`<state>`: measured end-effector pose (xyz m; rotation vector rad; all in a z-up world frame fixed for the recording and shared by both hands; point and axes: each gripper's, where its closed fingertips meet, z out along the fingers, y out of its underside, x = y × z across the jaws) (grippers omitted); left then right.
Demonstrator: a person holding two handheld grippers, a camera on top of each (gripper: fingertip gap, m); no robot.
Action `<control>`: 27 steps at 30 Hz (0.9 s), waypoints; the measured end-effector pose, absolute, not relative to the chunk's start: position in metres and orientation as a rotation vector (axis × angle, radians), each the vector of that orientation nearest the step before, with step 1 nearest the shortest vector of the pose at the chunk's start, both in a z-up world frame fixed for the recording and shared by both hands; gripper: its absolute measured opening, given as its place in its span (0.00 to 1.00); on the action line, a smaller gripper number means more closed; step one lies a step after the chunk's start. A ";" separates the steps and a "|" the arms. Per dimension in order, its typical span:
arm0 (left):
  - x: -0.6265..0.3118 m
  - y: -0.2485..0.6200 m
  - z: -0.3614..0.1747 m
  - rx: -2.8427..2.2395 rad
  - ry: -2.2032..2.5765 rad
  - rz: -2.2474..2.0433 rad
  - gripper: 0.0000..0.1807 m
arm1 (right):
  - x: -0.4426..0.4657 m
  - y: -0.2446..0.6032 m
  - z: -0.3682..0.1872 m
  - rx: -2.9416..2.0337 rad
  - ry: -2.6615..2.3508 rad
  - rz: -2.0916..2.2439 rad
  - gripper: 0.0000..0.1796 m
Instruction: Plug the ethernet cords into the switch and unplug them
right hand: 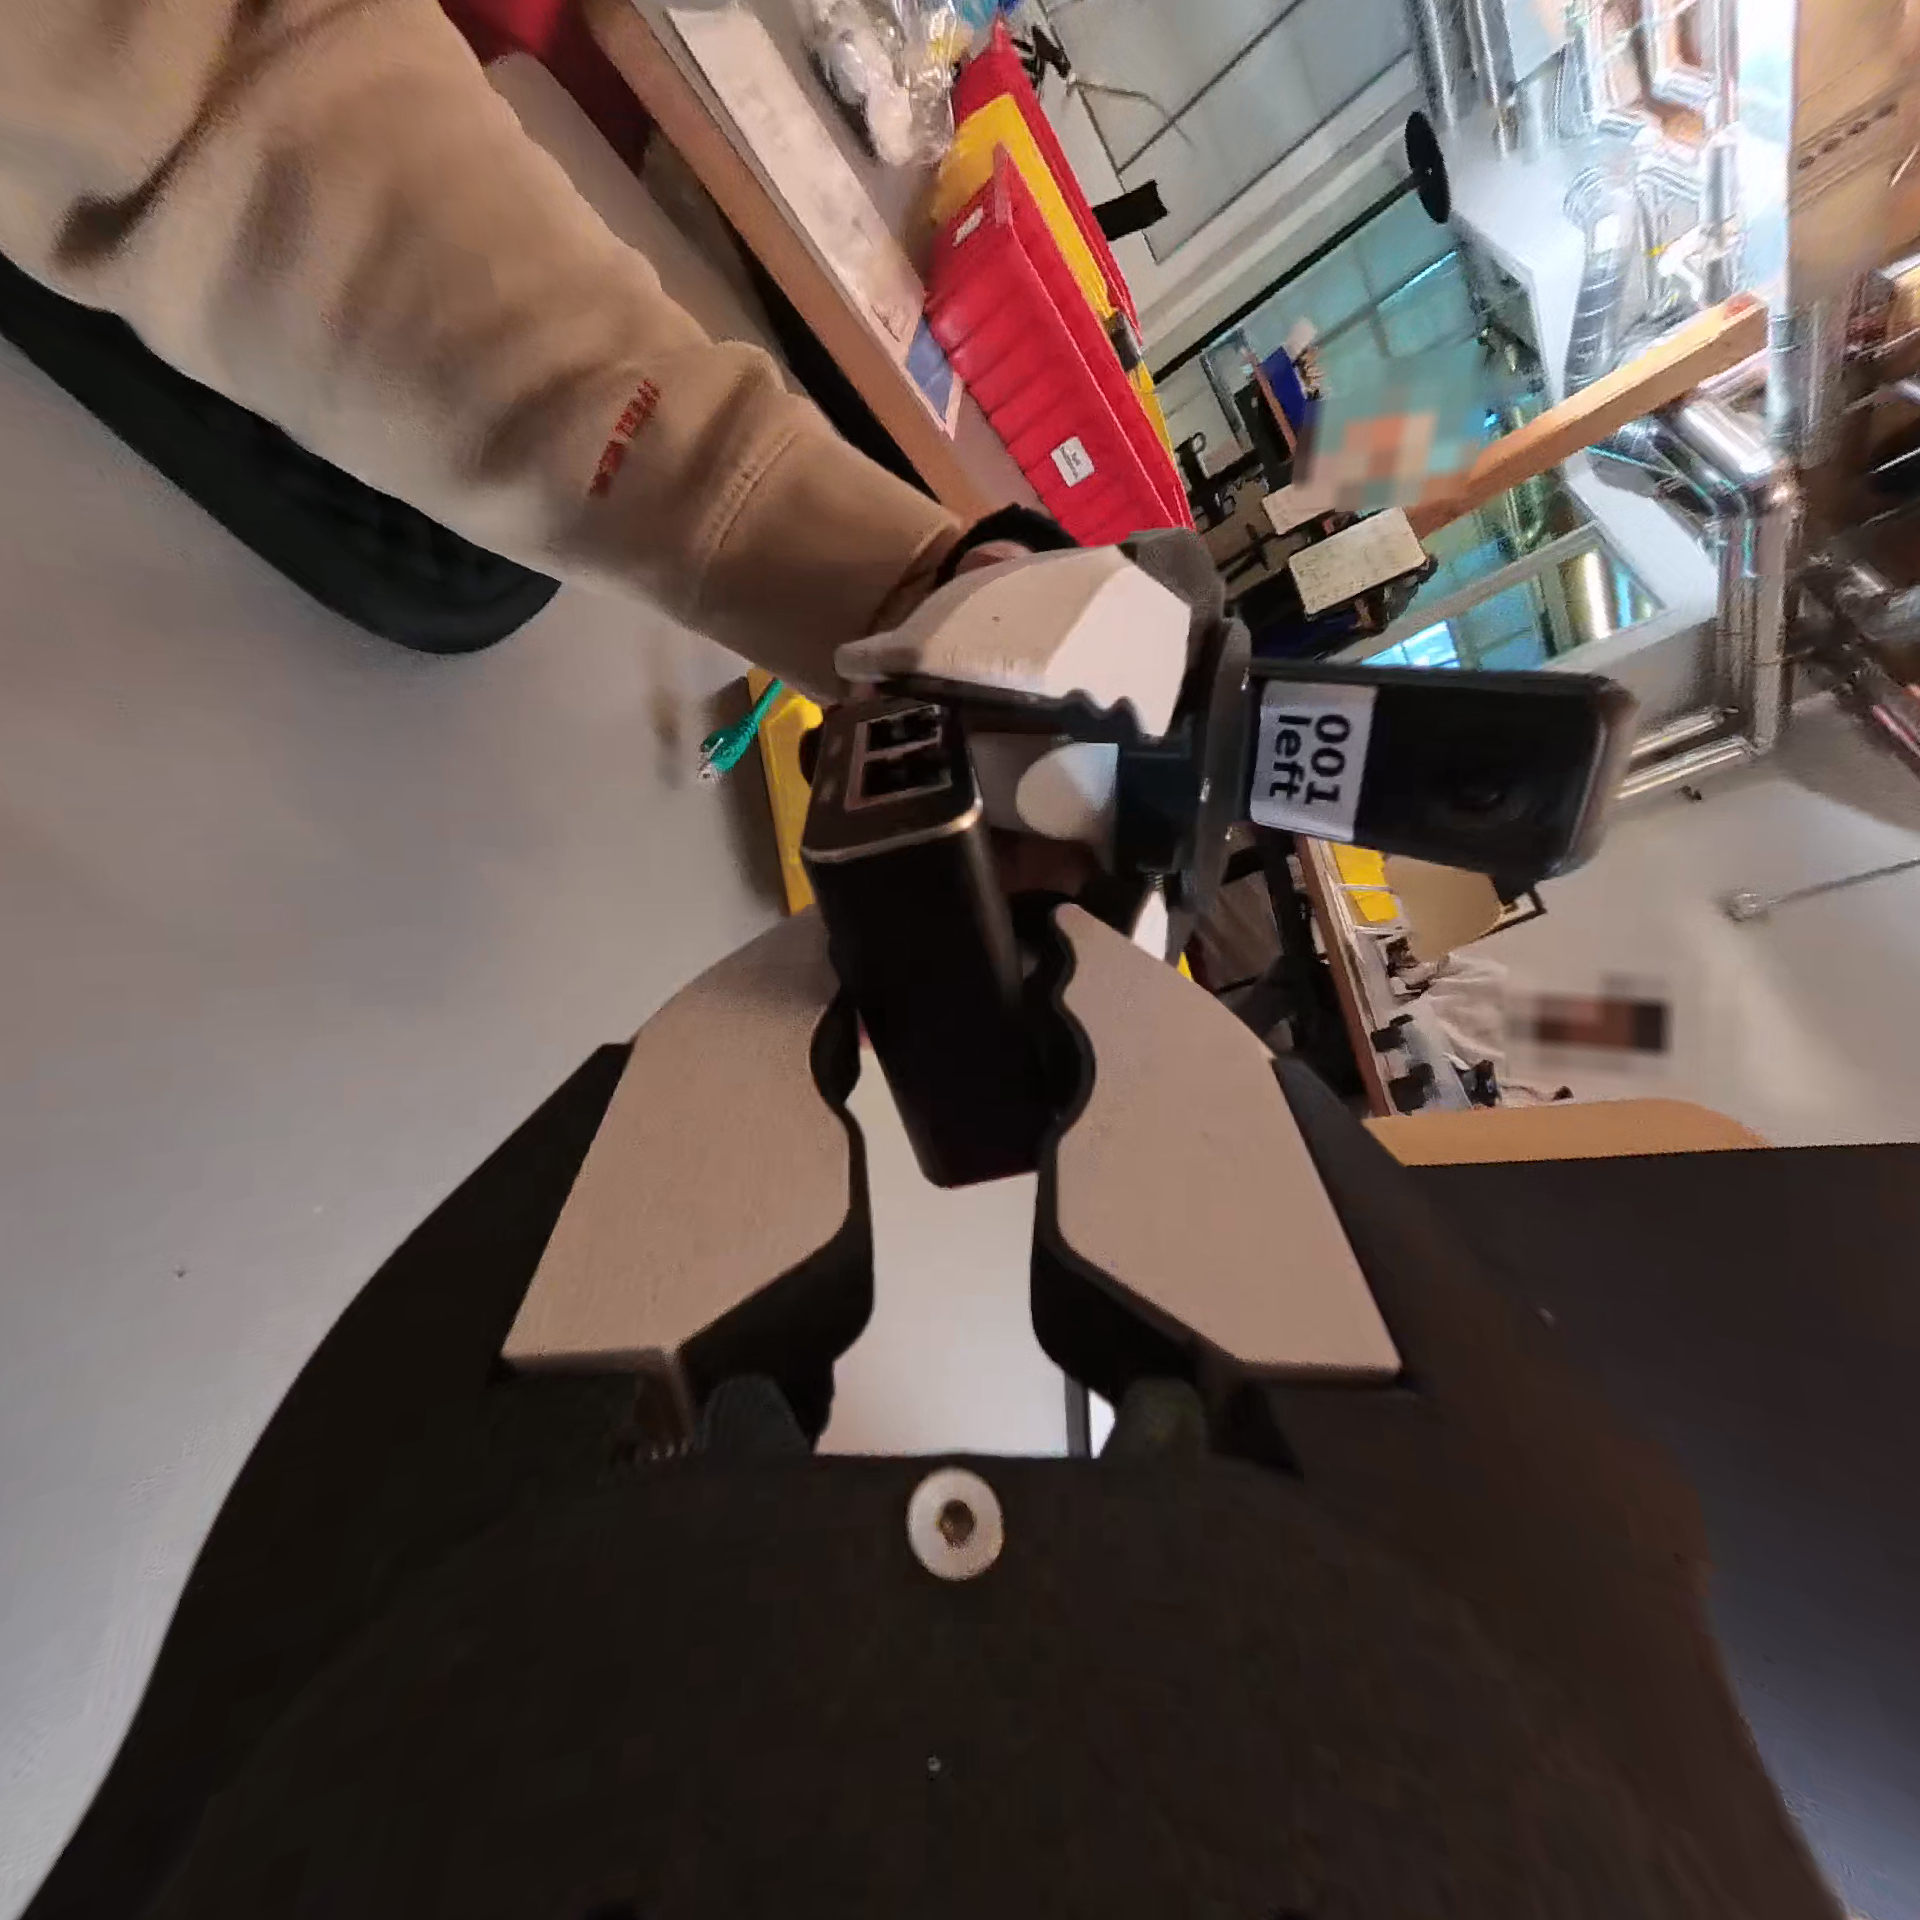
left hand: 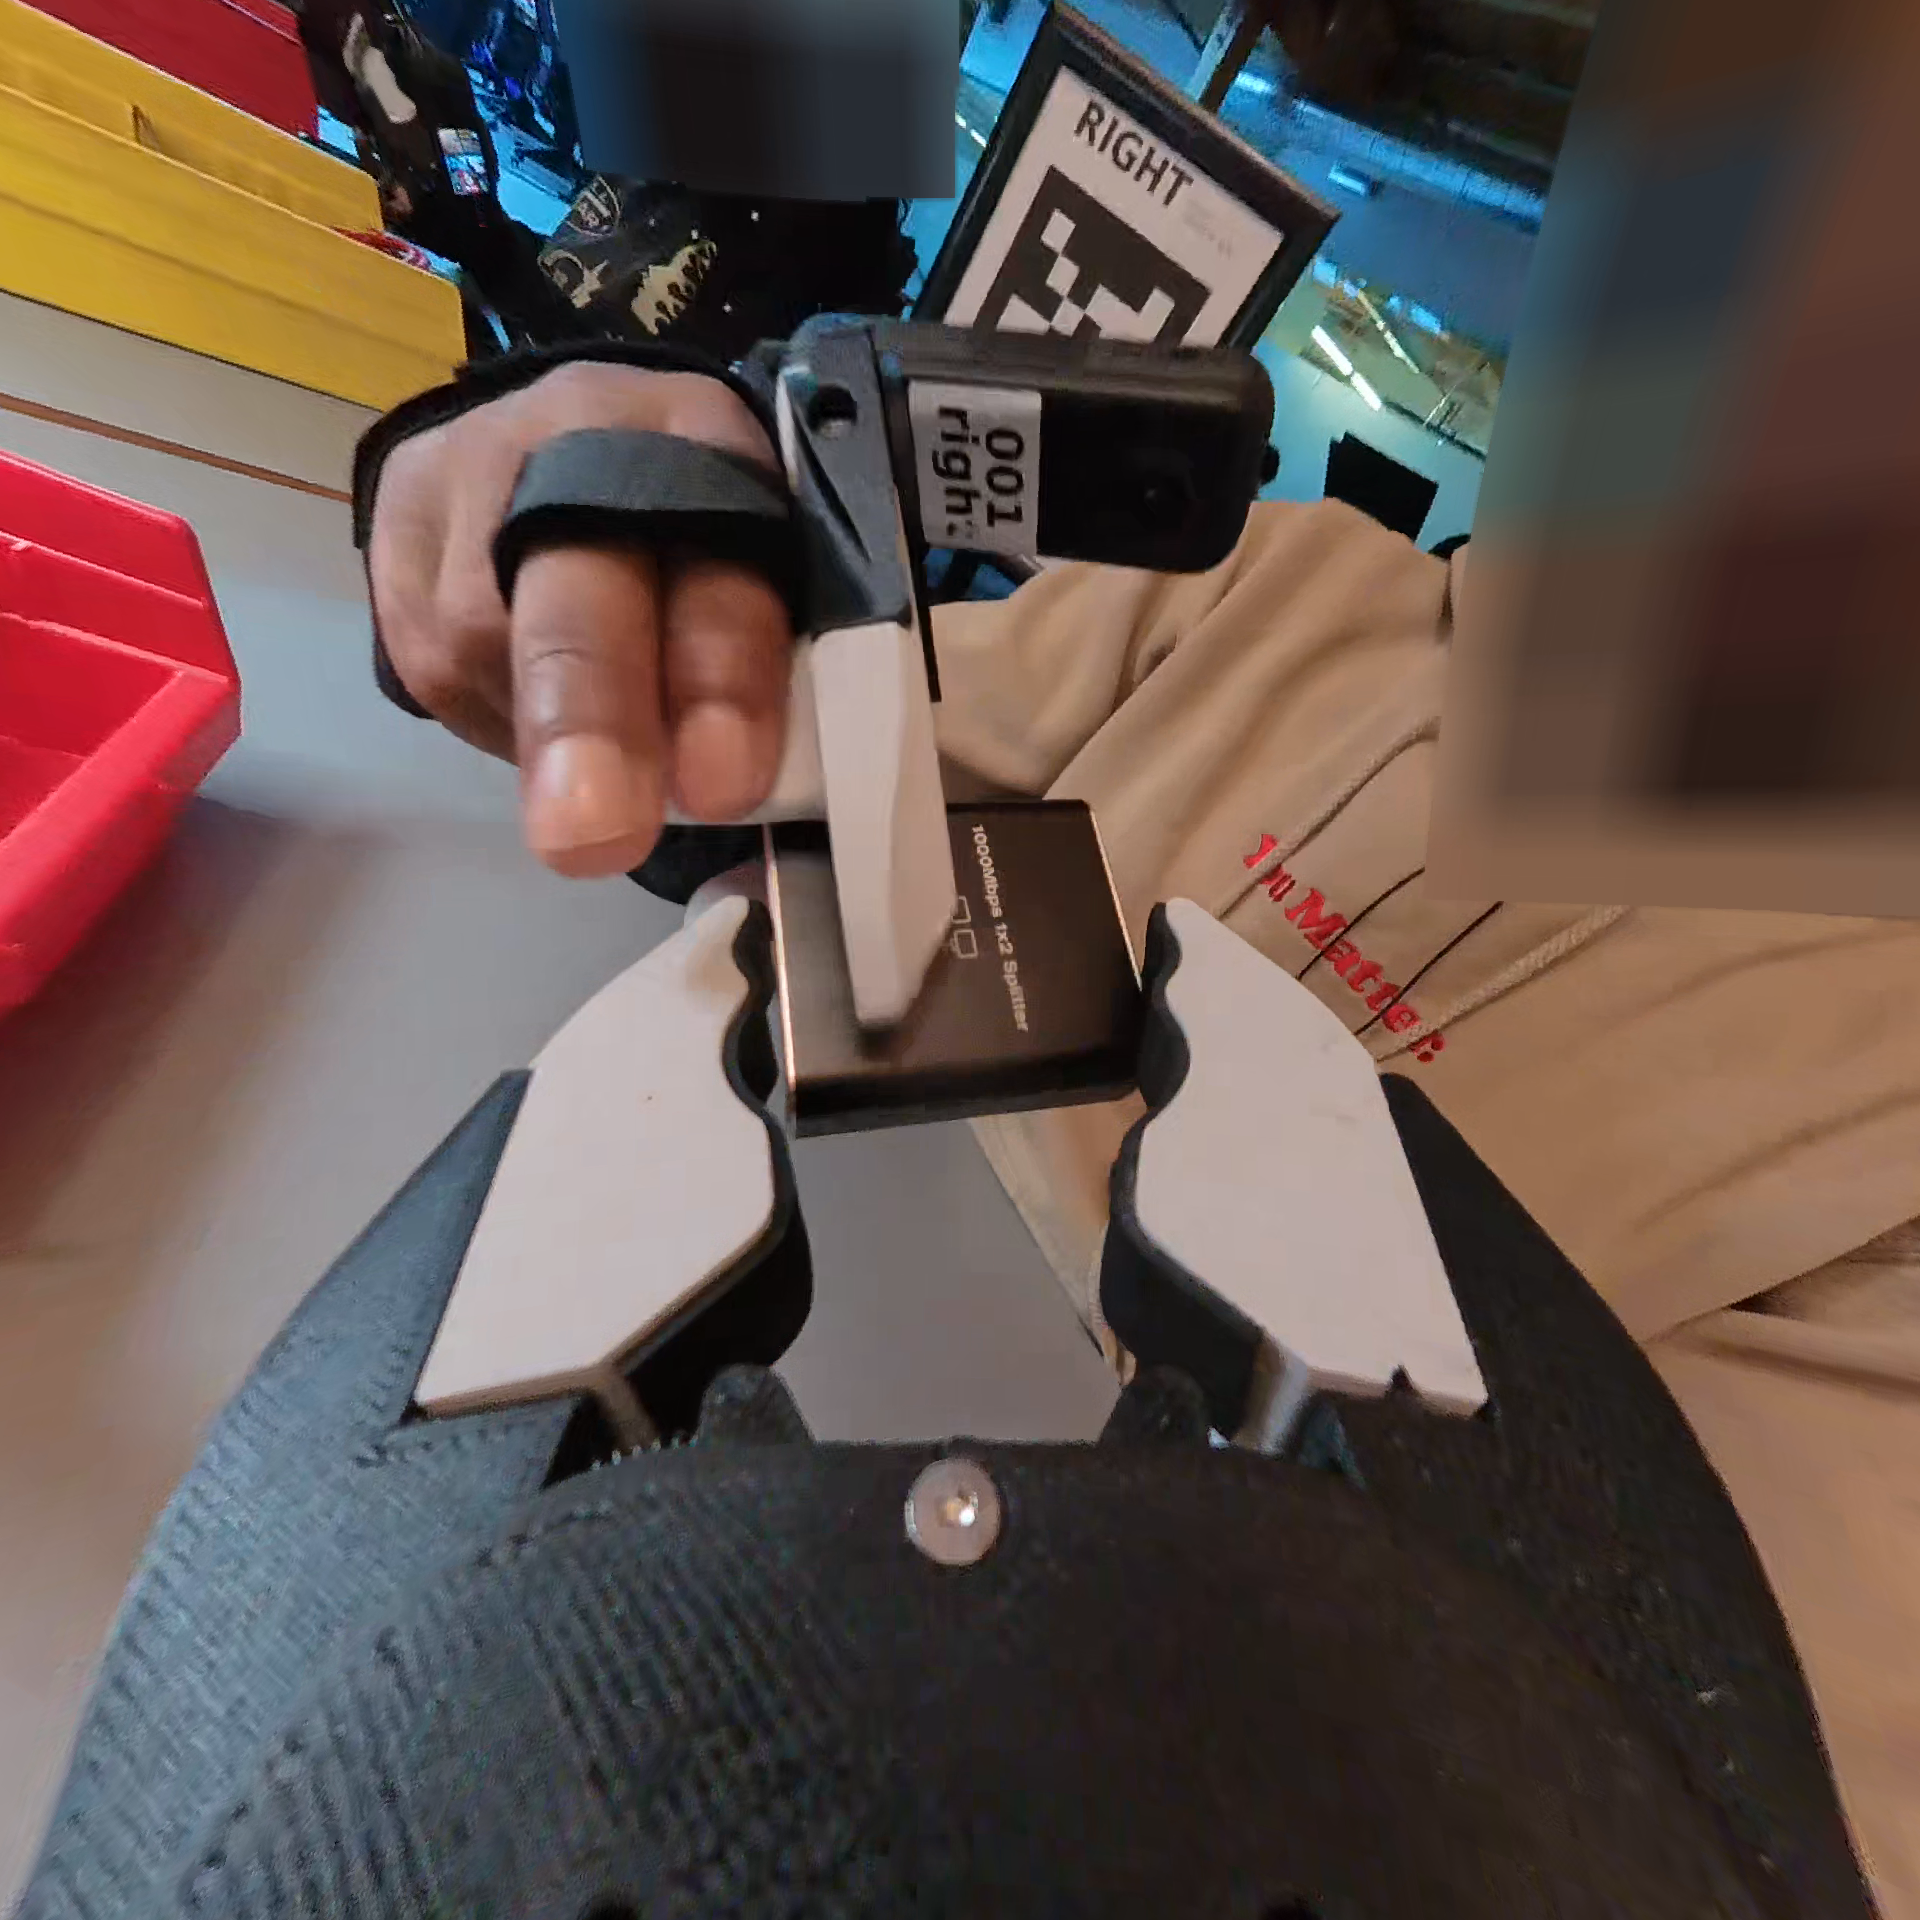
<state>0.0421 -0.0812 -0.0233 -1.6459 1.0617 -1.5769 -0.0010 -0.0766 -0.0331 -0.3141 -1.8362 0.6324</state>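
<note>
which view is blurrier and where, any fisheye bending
Right wrist view: the beige sleeve and the green cord are smeared, the switch fairly sharp. Left wrist view: crisper, the fingertips soft. Both bend straight edges near the borders.

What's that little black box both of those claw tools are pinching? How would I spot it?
Look in front of the person's beige sweatshirt, where the two white-fingered grippers, left gripper and right gripper, meet above the grey table. Between them is the switch: a small, flat black metal box. Unlike anything nearby, it has two square ports side by side on one end.
</note>
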 end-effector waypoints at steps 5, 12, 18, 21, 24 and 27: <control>0.020 -0.056 -0.005 -1.615 0.884 -1.332 0.32 | 0.001 -0.056 -0.026 -0.485 -1.817 0.710 0.14; 0.002 -0.041 -0.010 -1.739 0.959 -0.540 0.29 | 0.006 -0.021 -0.025 -0.697 -1.806 0.740 0.14; 0.016 -0.029 -0.028 -1.750 1.081 -0.200 0.16 | 0.007 -0.022 -0.041 -0.804 -1.904 0.683 0.14; 0.020 -0.032 -0.018 -1.676 1.084 -0.231 0.15 | 0.010 -0.029 -0.029 -0.793 -1.871 0.793 0.14; 0.028 -0.042 0.010 -1.516 1.024 -0.391 0.14 | 0.017 -0.045 0.005 -0.717 -1.736 1.058 0.15; 0.032 -0.050 0.032 -1.374 0.949 -0.548 0.14 | 0.023 -0.052 0.028 -0.659 -1.615 1.220 0.17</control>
